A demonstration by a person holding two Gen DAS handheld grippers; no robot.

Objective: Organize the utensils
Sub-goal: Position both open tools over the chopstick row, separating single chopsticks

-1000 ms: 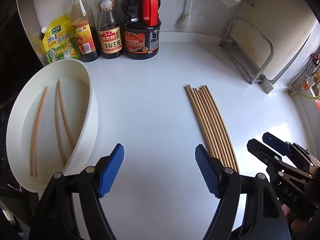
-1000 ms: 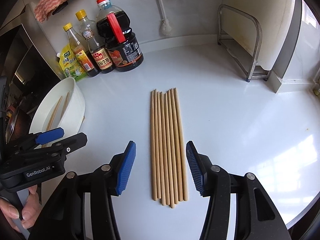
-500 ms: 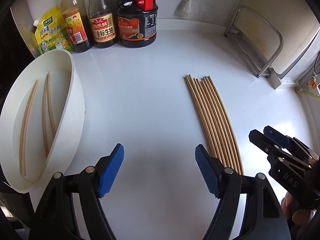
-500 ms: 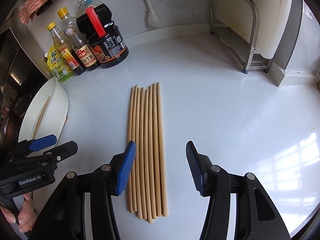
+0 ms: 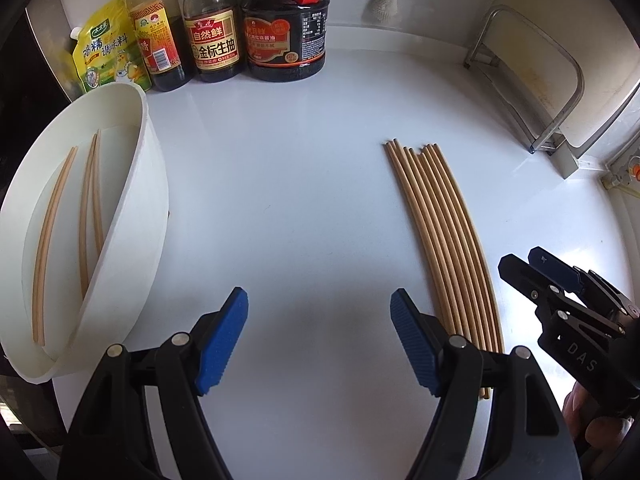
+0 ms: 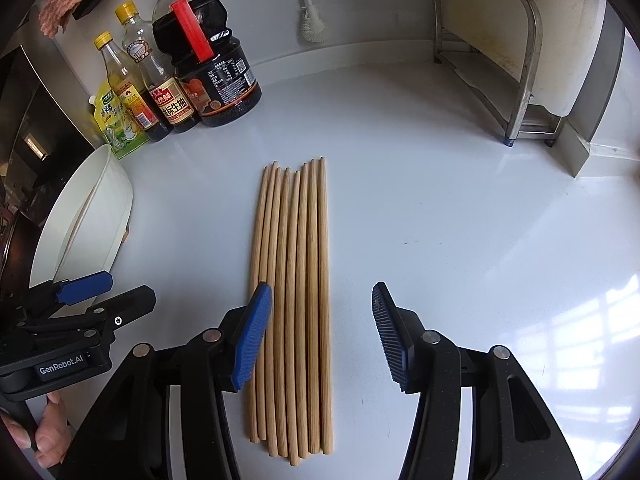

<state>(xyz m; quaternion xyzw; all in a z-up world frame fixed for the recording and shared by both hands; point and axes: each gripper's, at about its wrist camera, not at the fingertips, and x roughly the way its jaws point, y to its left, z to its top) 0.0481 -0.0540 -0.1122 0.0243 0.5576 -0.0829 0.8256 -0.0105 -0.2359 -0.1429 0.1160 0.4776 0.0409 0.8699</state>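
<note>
Chopsticks (image 5: 86,216) inside the tub (image 5: 136,240) show only from the left wrist.

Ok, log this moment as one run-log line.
left gripper: open, empty | right gripper: open over chopsticks | white tub: three chopsticks inside | stage: pre-grasp

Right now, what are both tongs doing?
Left tongs: open, holding nothing.
Right tongs: open over the chopsticks, not gripping them.

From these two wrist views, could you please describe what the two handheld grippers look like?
Both are black linkage frames with silver pivot pins and ribbed blue finger pads. The left gripper bears white "GenRobot.AI" lettering; the right gripper bears "DAS". No cables or sleeves show.
</note>
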